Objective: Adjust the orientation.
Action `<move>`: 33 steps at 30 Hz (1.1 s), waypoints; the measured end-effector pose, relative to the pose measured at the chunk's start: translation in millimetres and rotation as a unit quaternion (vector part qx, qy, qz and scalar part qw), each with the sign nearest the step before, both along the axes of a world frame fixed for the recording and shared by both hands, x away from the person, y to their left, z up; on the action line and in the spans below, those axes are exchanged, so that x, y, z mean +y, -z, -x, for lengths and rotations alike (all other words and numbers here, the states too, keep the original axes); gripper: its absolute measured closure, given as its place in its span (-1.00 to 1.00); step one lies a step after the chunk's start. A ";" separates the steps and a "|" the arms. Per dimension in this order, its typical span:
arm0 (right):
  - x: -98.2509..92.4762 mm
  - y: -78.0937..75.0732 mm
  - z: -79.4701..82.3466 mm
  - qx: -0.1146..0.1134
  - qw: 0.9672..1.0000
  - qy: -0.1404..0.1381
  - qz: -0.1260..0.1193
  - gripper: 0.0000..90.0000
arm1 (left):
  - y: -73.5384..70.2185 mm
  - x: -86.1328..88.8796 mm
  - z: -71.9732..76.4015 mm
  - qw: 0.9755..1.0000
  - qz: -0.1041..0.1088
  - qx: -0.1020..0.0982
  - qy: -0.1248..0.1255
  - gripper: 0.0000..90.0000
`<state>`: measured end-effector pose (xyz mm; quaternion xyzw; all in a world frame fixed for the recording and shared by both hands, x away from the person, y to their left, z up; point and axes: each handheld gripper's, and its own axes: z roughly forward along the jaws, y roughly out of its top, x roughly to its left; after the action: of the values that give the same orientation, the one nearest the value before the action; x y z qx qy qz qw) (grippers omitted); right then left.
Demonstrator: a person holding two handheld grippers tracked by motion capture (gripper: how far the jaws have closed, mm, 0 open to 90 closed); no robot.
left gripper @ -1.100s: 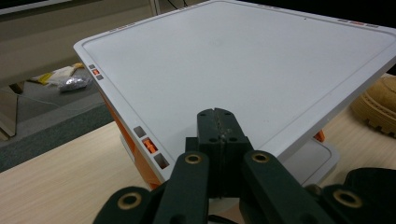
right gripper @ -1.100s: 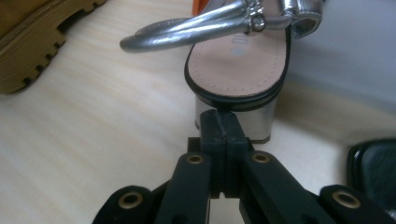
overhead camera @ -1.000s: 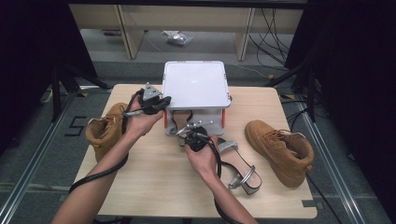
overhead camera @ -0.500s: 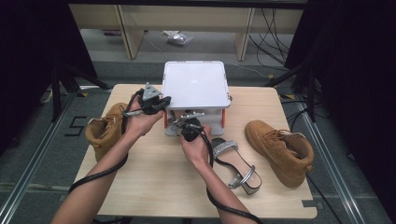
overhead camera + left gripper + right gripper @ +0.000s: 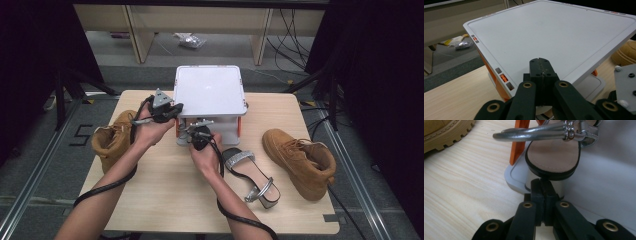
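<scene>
Now both grippers, left point(image 5: 541, 65) & right point(image 5: 543, 185), pinched shut, seemingly empty, by sandal point(image 5: 554, 157)

The wooden bench point(image 5: 165, 195) carries a white box point(image 5: 209, 90), two tan boots point(image 5: 300, 161) point(image 5: 114, 139) and a silver sandal point(image 5: 252, 175).

Light wood table point(image 5: 165, 200). 2 tan suede boots: 1 at the left edge point(image 5: 111, 142), partly behind a forearm, 1 on its side at the right point(image 5: 300, 155), well apart. Silver block-heel sandal point(image 5: 250, 172) lying on the table between them, nearer the right boot, not touching it. Floor behind: crumpled foil wrapper point(image 5: 187, 40), black cables point(image 5: 290, 25), wooden furniture legs point(image 5: 135, 30). Painted "5" point(image 5: 82, 134) on the floor at left.
</scene>
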<state>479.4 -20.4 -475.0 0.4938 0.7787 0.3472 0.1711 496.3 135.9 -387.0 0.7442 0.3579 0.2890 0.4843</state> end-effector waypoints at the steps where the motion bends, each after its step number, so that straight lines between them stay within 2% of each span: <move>1: 0.4 1.1 -0.4 -0.001 1.000 -0.001 0.003 1.00 | 0.0 0.0 0.0 1.000 0.000 0.000 0.000 1.00; 12: 1.5 7.0 -4.3 -0.007 1.000 -0.003 0.006 0.93 | 0.5 0.1 0.1 1.000 0.002 -0.002 0.000 0.99; 19: -0.3 10.7 -7.6 -0.007 1.000 -0.024 0.000 0.63 | 1.3 0.4 0.8 1.000 0.002 -0.006 -0.001 0.99; 26: -12.8 -6.6 1.2 0.018 0.999 -0.044 0.016 0.29 | 1.2 1.1 0.2 1.000 0.011 -0.001 -0.002 0.99; 28: -18.6 -11.0 3.1 0.015 0.999 -0.049 0.018 0.24 | 1.4 1.1 -0.5 1.000 0.012 -0.002 -0.006 0.94; 33: -34.6 -21.1 10.7 0.038 0.997 -0.055 0.027 0.11 | 1.0 1.6 -1.1 1.000 0.016 0.000 -0.015 0.82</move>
<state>468.6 -55.0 -453.9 0.4587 0.8195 0.3159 0.1352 497.5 137.5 -388.0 0.7306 0.3736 0.2907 0.4921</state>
